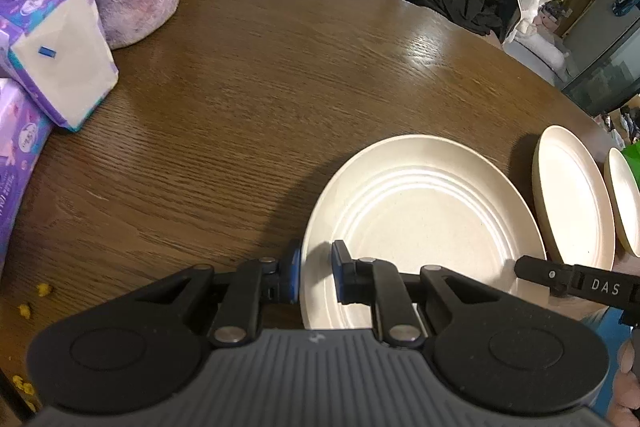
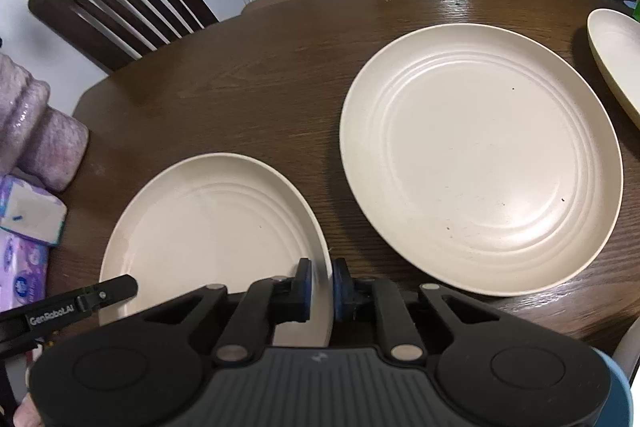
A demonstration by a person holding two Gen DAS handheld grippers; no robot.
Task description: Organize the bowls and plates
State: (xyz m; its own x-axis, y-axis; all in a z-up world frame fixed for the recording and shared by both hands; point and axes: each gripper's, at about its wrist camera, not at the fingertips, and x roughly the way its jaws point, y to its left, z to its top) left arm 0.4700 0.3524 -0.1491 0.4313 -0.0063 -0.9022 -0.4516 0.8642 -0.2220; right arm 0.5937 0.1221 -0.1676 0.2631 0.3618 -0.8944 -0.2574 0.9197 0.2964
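Near plate (image 2: 208, 227) — pinched at its 9 o'clock rim by left gripper (image 1: 315, 277), 3 o'clock by right gripper (image 2: 320, 291) — grasp step; next, a level lift onto big plate (image 2: 480, 163).

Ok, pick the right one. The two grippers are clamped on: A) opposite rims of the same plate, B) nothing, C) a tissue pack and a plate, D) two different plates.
A: the left gripper pinches one rim of the near plate and the right gripper pinches the opposite rim.
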